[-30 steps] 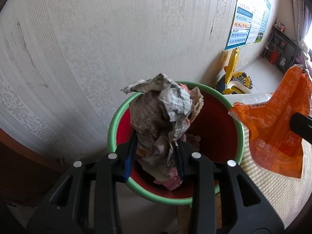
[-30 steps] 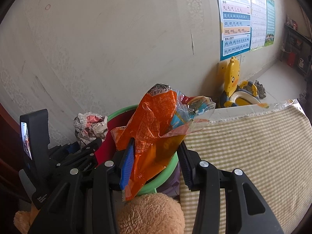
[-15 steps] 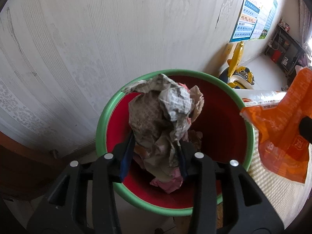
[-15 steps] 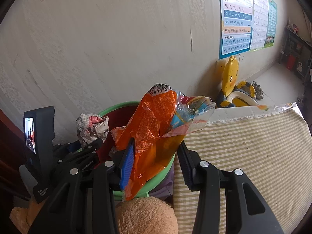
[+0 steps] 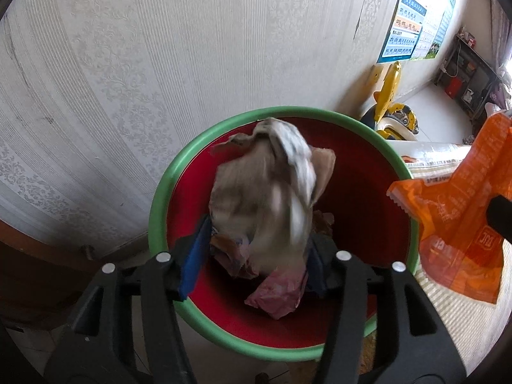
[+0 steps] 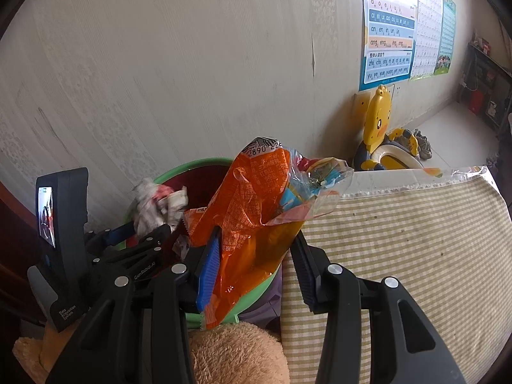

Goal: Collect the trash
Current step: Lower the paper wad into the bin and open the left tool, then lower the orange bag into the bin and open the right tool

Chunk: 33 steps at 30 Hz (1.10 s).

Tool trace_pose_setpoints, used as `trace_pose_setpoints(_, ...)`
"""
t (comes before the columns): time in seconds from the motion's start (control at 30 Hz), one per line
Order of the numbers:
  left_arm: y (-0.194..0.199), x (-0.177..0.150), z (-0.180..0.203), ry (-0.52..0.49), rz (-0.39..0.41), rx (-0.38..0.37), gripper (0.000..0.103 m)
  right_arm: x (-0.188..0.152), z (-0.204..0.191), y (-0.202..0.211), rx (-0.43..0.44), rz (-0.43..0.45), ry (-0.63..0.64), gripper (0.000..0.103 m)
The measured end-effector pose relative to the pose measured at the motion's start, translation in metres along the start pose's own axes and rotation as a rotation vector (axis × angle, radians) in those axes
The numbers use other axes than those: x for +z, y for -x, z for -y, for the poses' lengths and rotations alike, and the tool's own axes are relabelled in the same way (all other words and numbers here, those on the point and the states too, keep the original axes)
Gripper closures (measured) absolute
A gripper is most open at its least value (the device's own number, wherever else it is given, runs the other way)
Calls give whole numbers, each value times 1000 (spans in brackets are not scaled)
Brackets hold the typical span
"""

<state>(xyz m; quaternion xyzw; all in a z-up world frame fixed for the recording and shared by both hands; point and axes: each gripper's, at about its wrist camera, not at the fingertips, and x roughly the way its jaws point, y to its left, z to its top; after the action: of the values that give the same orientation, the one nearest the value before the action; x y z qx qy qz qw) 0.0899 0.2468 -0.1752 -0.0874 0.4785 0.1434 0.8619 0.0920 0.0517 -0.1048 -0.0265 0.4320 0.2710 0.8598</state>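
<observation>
A red bin with a green rim (image 5: pixel 160 211) stands against the wall. Over its mouth, a crumpled newspaper ball (image 5: pixel 262 192) shows blurred between the fingers of my left gripper (image 5: pixel 256 256), whose jaws are opening and no longer pinch it. In the right wrist view the same ball (image 6: pixel 156 204) sits above the left gripper (image 6: pixel 137 240) at the bin's rim (image 6: pixel 192 163). My right gripper (image 6: pixel 256 265) is shut on an orange snack wrapper (image 6: pixel 249 198), held upright beside the bin. That wrapper (image 5: pixel 457 224) also shows at the right of the left wrist view.
Pink and brown scraps (image 5: pixel 278 291) lie in the bin. A checked cloth surface (image 6: pixel 400 240) spreads to the right. A tan plush toy (image 6: pixel 236 352) sits under my right gripper. A yellow duck potty (image 6: pixel 380 128) and wall posters (image 6: pixel 387 32) stand behind. Dark wood furniture (image 5: pixel 32 272) is at left.
The left gripper came down closer over the bin and its jaws spread; the newspaper ball now blurs and slips downward. The right gripper still holds the orange wrapper in place.
</observation>
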Motion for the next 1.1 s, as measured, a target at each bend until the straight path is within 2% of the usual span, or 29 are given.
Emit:
trace_pose_setpoints(0.17,-3,0,0,-6,-5,0,50,-1,0,-2,-1,-7,5,62)
trace_pose_setpoints(0.43,2,-1,-2,8,5,-2,43,-2,-2,-9,-5,-17,15,62)
trace_pose_setpoints(1.1,11,-3,-22,51,23,10,42,-3,-18,-28,-21,-55,90,61)
